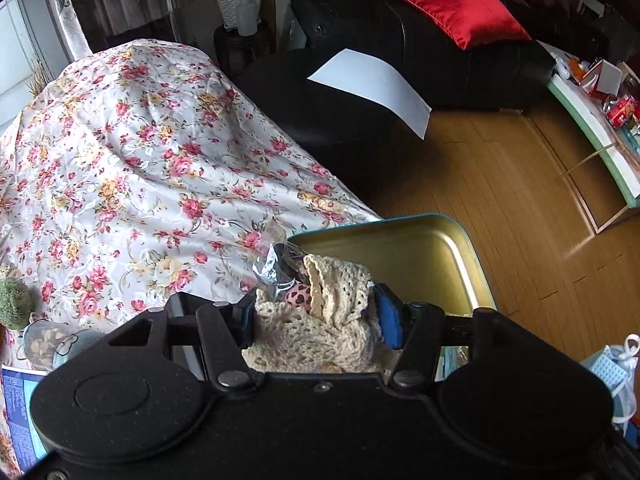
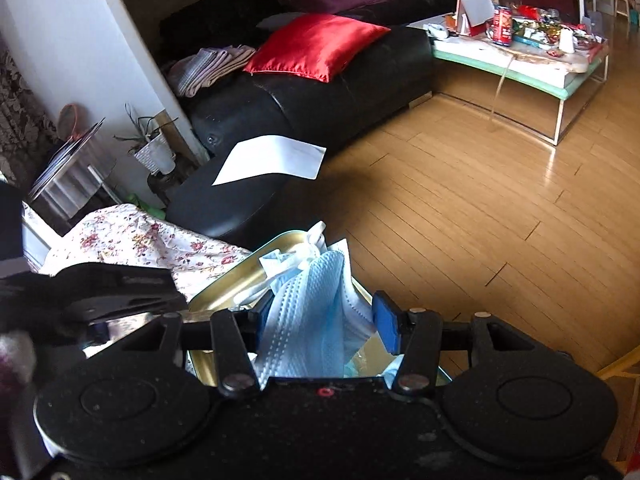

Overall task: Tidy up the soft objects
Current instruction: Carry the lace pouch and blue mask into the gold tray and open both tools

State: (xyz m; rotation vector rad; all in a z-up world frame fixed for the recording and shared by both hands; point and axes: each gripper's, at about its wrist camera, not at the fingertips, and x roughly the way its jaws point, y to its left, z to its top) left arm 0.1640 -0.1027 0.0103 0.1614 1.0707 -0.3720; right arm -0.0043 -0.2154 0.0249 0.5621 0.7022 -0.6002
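My left gripper (image 1: 316,320) is shut on a bundle of cream crochet cloth (image 1: 320,320), with a pink spotted piece and a crinkled clear wrapper (image 1: 272,264) bunched in the same hold. It hangs over the near edge of a gold metal tin with a teal rim (image 1: 400,248). My right gripper (image 2: 320,324) is shut on a bunch of blue face masks (image 2: 312,312) whose white ear loops stick up. The masks hang above the same gold tin (image 2: 224,292). The left gripper shows as a black shape at the left of the right wrist view.
A floral cloth (image 1: 140,168) covers the surface left of the tin. A green knitted ball (image 1: 14,304) and a small clear bag (image 1: 44,344) lie on it. A black sofa (image 2: 320,92) carries a red cushion (image 2: 316,44) and a white sheet (image 2: 272,160). Wood floor (image 2: 480,220) spreads right, up to a cluttered low table (image 2: 520,56).
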